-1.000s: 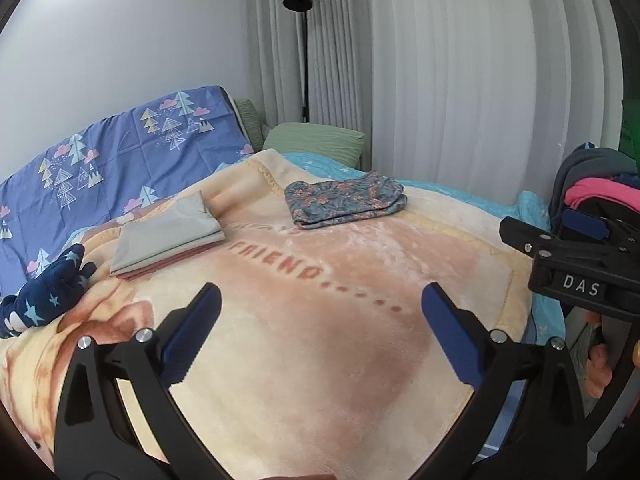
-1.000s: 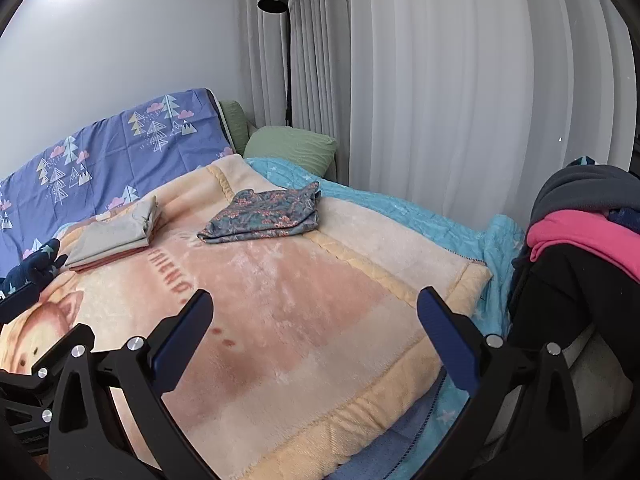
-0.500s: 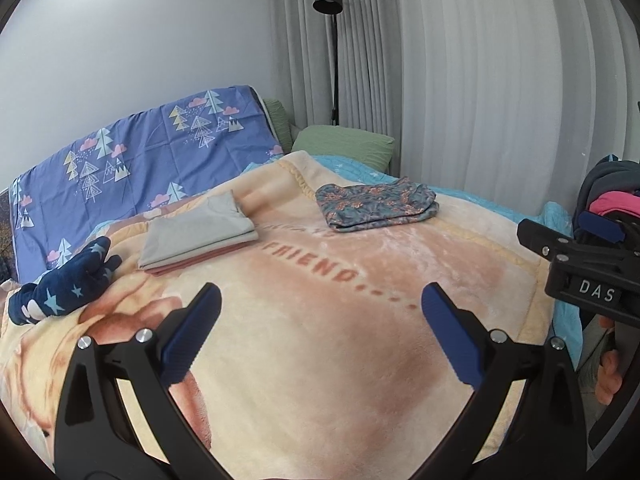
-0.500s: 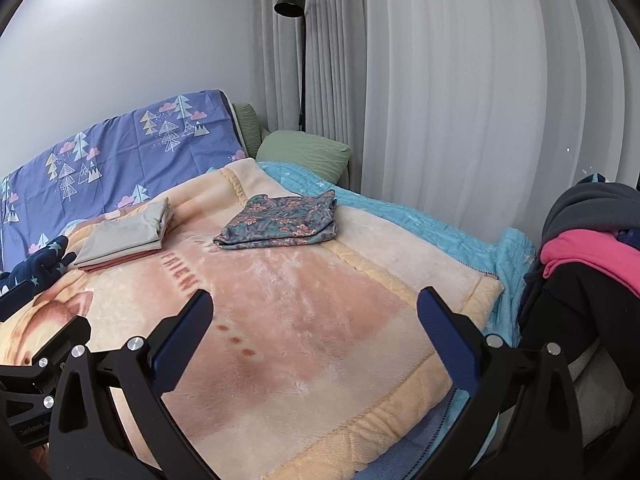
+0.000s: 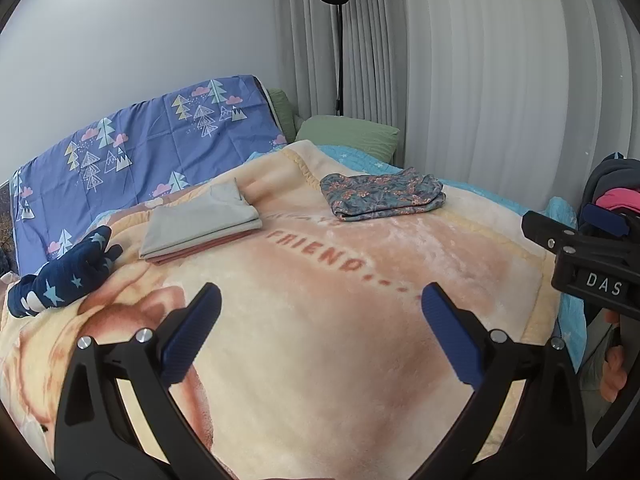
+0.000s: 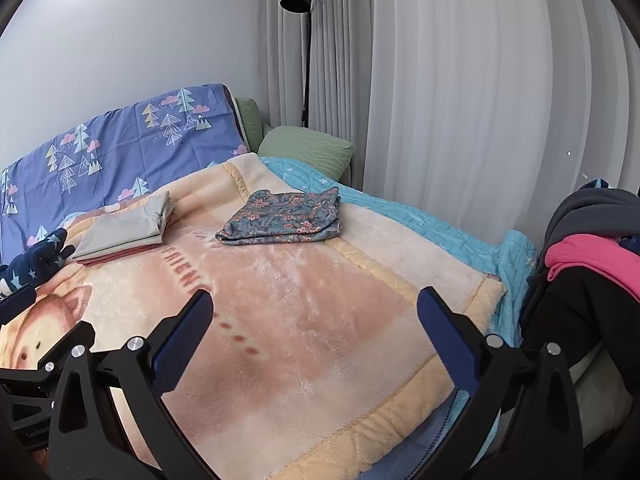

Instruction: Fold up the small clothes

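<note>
A folded floral garment (image 5: pixel 386 196) (image 6: pixel 286 220) lies on the peach blanket (image 5: pixel 328 320) (image 6: pixel 304 320) toward the far right. Left of it sits a folded grey garment on a pink one (image 5: pixel 198 226) (image 6: pixel 126 232). A crumpled navy star-print garment (image 5: pixel 60 272) (image 6: pixel 34 260) rests at the blanket's left side. My left gripper (image 5: pixel 320 316) hovers open over the blanket's middle, holding nothing. My right gripper (image 6: pixel 312 320) is open and empty above the blanket's near right part; it also shows at the right edge of the left wrist view (image 5: pixel 588 256).
A pile of clothes, pink (image 6: pixel 592 260) and grey, sits on a dark chair at the right. A blue tree-print cover (image 5: pixel 140 152), green pillows (image 5: pixel 348 136), a floor lamp (image 5: pixel 334 32) and curtains stand behind the bed. A turquoise quilt (image 6: pixel 420 220) edges the blanket.
Both cameras have swung left, so the folded garments and lamp sit further right in view. Both grippers have stayed open and empty.
</note>
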A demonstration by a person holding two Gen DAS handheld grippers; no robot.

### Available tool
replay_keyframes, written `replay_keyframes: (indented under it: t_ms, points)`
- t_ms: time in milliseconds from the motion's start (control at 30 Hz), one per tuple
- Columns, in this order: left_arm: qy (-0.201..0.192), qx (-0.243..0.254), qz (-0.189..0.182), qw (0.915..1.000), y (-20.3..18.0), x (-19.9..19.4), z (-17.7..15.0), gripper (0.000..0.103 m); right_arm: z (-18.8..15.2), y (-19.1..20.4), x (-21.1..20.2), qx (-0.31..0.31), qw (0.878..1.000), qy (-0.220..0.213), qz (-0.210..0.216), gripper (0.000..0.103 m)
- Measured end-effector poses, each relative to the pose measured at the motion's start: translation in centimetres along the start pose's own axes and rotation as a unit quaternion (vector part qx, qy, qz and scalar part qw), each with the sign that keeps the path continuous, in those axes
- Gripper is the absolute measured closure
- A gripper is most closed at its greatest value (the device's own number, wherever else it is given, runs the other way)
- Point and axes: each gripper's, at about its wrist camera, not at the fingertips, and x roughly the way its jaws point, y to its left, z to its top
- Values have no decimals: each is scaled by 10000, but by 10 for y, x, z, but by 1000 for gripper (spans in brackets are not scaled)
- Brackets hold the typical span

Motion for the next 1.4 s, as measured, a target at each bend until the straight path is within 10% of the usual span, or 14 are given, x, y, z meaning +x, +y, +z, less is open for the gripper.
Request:
replay_keyframes:
  t_ms: [1400]
  points:
    - [112,-69,119,9998,6,7,-6,2,-3,5,18,-104,9998,144,10,1]
